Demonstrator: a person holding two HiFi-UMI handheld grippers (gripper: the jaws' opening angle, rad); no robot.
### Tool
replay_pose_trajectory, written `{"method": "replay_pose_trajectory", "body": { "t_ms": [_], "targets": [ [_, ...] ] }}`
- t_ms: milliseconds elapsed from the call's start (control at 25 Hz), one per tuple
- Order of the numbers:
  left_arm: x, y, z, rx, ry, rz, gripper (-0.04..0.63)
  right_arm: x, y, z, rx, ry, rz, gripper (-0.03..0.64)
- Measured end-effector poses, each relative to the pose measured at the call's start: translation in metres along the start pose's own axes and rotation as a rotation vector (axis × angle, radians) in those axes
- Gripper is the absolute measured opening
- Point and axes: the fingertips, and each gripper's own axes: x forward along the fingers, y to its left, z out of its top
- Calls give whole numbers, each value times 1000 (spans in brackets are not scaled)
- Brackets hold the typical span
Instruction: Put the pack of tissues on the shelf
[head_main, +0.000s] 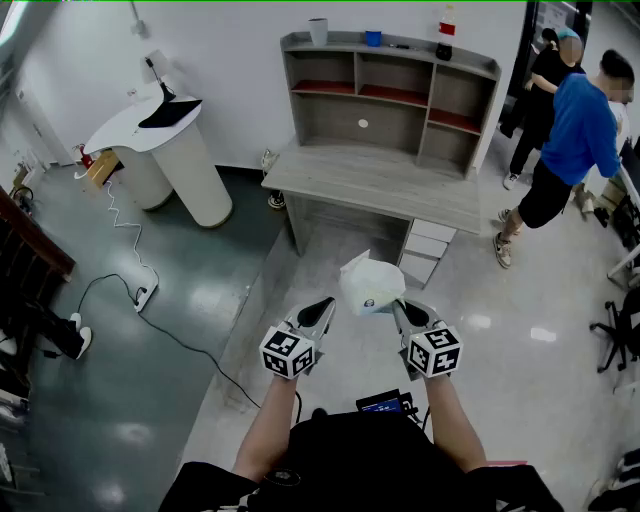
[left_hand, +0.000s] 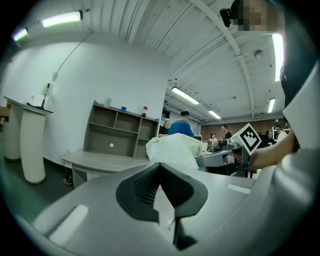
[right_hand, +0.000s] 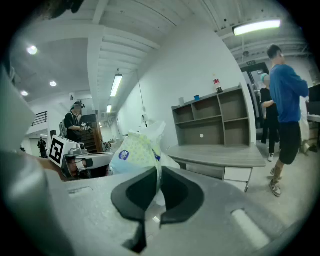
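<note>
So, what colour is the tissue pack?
The pack is white with pale green print, best in the right gripper view.

White wall (head_main: 230, 70); glossy floor (head_main: 110, 400); grey desk (head_main: 380, 185) under shelf (head_main: 400, 92); white rounded counter (head_main: 175, 160); black cable (head_main: 186, 342).

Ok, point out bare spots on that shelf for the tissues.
The desk top below the shelf is bare; the cubbies look empty. The top board is crowded: cup, blue cup, bottle.
</note>
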Motion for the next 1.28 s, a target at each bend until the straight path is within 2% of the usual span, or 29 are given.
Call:
{"method": "replay_pose_trajectory", "body": {
  "t_ms": [360,720,1280],
  "targets": [
    [5,4,-3,5,1,-1,2,4,-4,0,-1,-5,-9,6],
    [8,9,-6,13,1,37,2,4,-12,-1,24,-4,-14,6],
    [22,-3,-26,34,63,71,2,-5,-36,-20,81,14,4,6]
  ]
}}
